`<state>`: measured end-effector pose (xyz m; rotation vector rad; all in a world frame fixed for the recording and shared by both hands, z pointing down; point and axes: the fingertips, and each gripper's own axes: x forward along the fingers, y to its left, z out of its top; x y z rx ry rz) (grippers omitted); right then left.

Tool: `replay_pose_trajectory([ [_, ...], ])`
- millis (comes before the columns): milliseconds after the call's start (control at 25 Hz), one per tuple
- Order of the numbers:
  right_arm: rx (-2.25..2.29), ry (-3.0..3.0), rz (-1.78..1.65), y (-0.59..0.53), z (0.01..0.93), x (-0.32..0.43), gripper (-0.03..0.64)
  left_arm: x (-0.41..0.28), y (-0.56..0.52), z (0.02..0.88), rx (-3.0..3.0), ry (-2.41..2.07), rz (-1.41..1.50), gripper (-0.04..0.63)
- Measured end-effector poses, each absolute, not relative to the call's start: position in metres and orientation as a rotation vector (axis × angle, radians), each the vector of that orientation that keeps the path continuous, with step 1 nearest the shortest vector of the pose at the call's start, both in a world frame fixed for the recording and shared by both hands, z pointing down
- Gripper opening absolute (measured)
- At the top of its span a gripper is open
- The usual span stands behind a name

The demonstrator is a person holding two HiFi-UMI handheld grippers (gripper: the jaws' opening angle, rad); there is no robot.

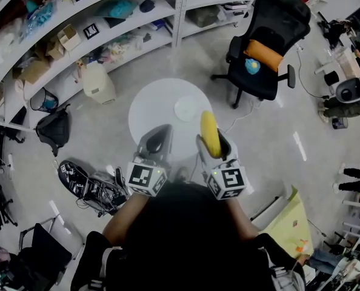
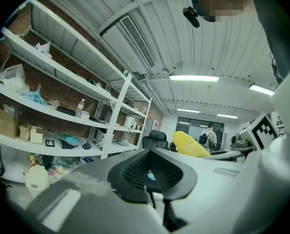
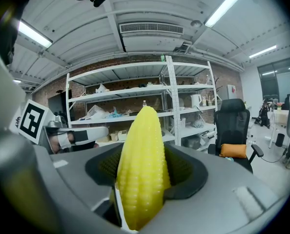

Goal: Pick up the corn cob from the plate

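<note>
Corn cob up off the plate, in my right claw.
My right claw (image 1: 211, 143) is clamped on the yellow corn cob (image 1: 209, 132), over the near right edge of the round white table (image 1: 148, 111). The plate (image 1: 186, 108) lies just beyond. My left claw (image 1: 156, 139), alongside on the left, stands narrowly parted around nothing.

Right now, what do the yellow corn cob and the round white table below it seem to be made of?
The yellow corn cob: probably moulded plastic or rubber; uniform colour, even kernel rows, dull sheen. The round white table: smooth matte top, likely laminate or painted board; too far to tell.
</note>
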<state>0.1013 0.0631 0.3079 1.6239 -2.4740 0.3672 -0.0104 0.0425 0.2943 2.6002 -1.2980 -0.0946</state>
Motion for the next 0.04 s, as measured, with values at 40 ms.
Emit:
replay_pose_trajectory([
  [40,1.624,-2.474,0.367,0.0634,0.3080,0.1010,0.245,-0.0106,0.0426,0.2942,2.601,-1.297,-0.094,0.005],
])
